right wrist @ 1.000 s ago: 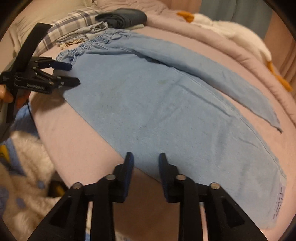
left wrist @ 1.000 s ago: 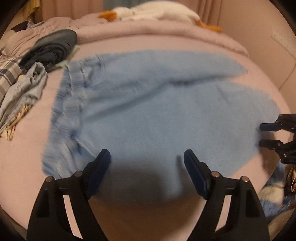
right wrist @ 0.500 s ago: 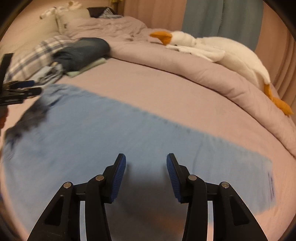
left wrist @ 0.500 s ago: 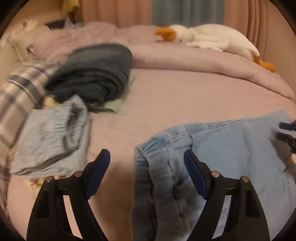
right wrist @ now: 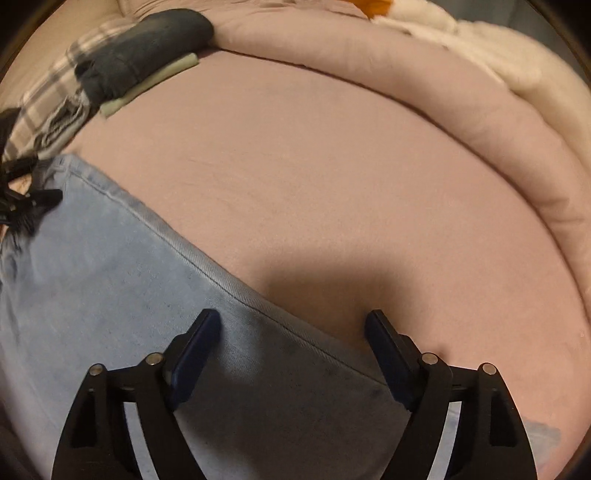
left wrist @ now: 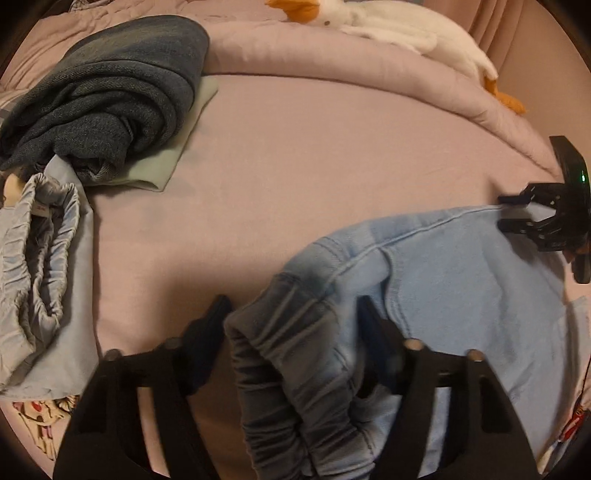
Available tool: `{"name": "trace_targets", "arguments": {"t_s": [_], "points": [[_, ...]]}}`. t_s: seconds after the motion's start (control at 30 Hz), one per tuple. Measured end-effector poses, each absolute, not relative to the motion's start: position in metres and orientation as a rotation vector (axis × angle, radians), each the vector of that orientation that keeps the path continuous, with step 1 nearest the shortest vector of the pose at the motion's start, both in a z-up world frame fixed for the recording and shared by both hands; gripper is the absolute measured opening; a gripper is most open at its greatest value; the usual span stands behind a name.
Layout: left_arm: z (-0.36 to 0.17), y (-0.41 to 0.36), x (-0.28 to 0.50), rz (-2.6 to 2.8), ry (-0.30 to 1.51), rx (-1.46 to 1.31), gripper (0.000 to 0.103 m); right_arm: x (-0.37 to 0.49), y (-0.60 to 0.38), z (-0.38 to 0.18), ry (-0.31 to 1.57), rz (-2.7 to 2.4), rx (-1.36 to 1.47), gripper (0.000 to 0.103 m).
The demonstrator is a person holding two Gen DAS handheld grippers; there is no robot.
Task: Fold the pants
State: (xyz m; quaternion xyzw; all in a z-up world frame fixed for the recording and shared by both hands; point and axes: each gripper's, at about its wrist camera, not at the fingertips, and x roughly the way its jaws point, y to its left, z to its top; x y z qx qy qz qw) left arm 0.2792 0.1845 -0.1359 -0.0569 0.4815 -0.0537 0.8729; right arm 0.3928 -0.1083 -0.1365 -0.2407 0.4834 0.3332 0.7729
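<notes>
Light blue denim pants lie on a pink bed, one leg folded over the other. My left gripper is open, its jaws on either side of the gathered elastic waistband. My right gripper is open and low over the folded edge of the pants, one finger over the cloth and the other over the sheet. The right gripper also shows in the left wrist view at the far edge of the pants. The left gripper shows in the right wrist view at the waist end.
A rolled dark denim garment lies on a pale green cloth at the back left. A grey-blue garment with an elastic waist lies at the left. A rolled pink duvet and a white goose plush lie along the back.
Both grippers have moved lower and closer to the pants. The waistband now lies between the left gripper's jaws. The right gripper has opened wider over the folded edge.
</notes>
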Motion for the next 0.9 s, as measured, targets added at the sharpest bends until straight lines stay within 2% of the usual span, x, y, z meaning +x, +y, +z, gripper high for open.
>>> {"name": "trace_targets", "arguments": {"t_s": [0.03, 0.07, 0.1, 0.13, 0.17, 0.3, 0.37, 0.4, 0.53, 0.9], "points": [[-0.134, 0.183, 0.278, -0.128, 1.006, -0.125, 0.049, 0.384, -0.106, -0.134, 1.039, 0.75, -0.539, 0.057], [-0.132, 0.179, 0.277, -0.126, 1.004, -0.109, 0.045, 0.376, -0.104, -0.131, 1.029, 0.778, -0.551, 0.033], [-0.13, 0.177, 0.275, -0.131, 1.003, -0.099, 0.029, 0.366, -0.1, -0.129, 1.013, 0.789, -0.585, 0.014], [-0.128, 0.174, 0.275, -0.147, 1.004, -0.099, 0.024, 0.354, -0.095, -0.129, 0.995, 0.79, -0.642, 0.011], [-0.123, 0.173, 0.276, -0.134, 0.999, -0.098, 0.024, 0.344, -0.091, -0.129, 0.977, 0.78, -0.697, 0.008], [-0.112, 0.173, 0.273, -0.126, 0.916, -0.088, 0.028, 0.323, -0.083, -0.116, 0.888, 0.711, -0.803, 0.005], [-0.13, 0.172, 0.286, -0.102, 0.969, -0.086, 0.029, 0.324, -0.086, -0.108, 0.84, 0.667, -0.772, 0.005], [-0.137, 0.17, 0.292, -0.081, 0.991, -0.076, 0.034, 0.328, -0.087, -0.114, 0.867, 0.652, -0.752, 0.005], [-0.131, 0.172, 0.293, -0.06, 0.982, -0.113, 0.036, 0.312, -0.073, -0.137, 0.851, 0.586, -0.817, 0.006], [-0.072, 0.167, 0.205, -0.125, 0.807, -0.02, 0.034, 0.247, -0.112, -0.038, 0.642, 0.535, -0.688, 0.006]]}}
